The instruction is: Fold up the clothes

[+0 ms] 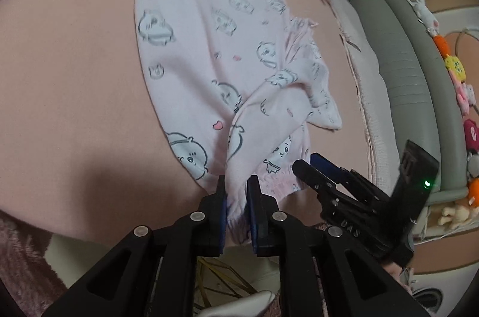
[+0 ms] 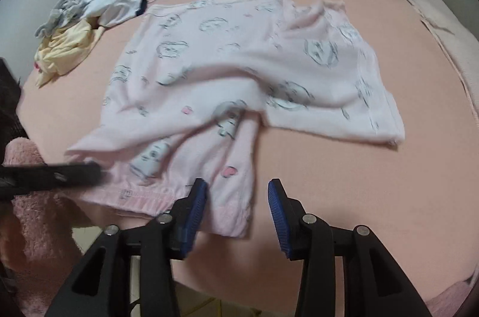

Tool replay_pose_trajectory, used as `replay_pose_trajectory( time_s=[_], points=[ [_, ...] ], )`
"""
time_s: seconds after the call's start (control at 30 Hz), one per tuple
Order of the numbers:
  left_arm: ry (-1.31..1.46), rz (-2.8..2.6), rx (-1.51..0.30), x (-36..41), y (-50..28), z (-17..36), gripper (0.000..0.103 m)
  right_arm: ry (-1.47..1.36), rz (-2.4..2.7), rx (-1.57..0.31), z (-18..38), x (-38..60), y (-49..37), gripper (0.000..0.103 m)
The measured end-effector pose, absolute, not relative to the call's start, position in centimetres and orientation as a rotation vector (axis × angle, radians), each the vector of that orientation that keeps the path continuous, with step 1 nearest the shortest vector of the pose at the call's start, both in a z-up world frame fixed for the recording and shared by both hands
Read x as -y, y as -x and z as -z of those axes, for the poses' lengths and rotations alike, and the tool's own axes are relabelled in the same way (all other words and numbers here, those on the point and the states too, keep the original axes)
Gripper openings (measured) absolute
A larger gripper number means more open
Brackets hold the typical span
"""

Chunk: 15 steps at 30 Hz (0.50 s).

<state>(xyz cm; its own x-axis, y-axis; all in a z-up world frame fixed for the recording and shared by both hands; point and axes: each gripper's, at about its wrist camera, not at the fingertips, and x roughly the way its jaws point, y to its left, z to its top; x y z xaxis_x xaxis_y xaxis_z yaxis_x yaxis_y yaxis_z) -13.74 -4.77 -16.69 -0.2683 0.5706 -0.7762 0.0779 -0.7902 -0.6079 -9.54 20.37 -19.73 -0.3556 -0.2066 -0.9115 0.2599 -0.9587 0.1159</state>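
Pink cartoon-print garment (image 2: 227, 83): spread on pink bed sheet (image 2: 344, 197), near hem at the bed's edge. Left gripper (image 1: 236, 191): clamped on a raised hem fold, likely for folding over. Right gripper (image 2: 238, 200): jaws apart, nothing held, poised above hem.

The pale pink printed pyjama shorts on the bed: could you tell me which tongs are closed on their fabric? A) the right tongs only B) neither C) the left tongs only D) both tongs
C: the left tongs pinch a bunched fold of the pale pink printed pyjama shorts between their blue pads, while the right tongs stand open over the waistband edge, pressing on nothing.
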Motion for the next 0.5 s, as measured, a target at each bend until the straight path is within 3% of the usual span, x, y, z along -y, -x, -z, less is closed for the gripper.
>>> replay_pose_trajectory(
  time_s=[0.2,0.37,0.5],
  points=[
    [1.591,-2.192,0.666,3.4,14.1,15.4,0.010,-1.604,2.454,0.039,19.5,-23.6,9.6,0.043],
    [1.717,-2.282,0.393,1.6,15.7,17.4,0.010,-1.578,2.458,0.056,19.4,-23.5,9.0,0.043],
    [1.633,-2.334,0.451,2.4,15.9,16.0,0.010,-1.447,2.475,0.107,17.9,-22.9,8.6,0.045]
  ],
)
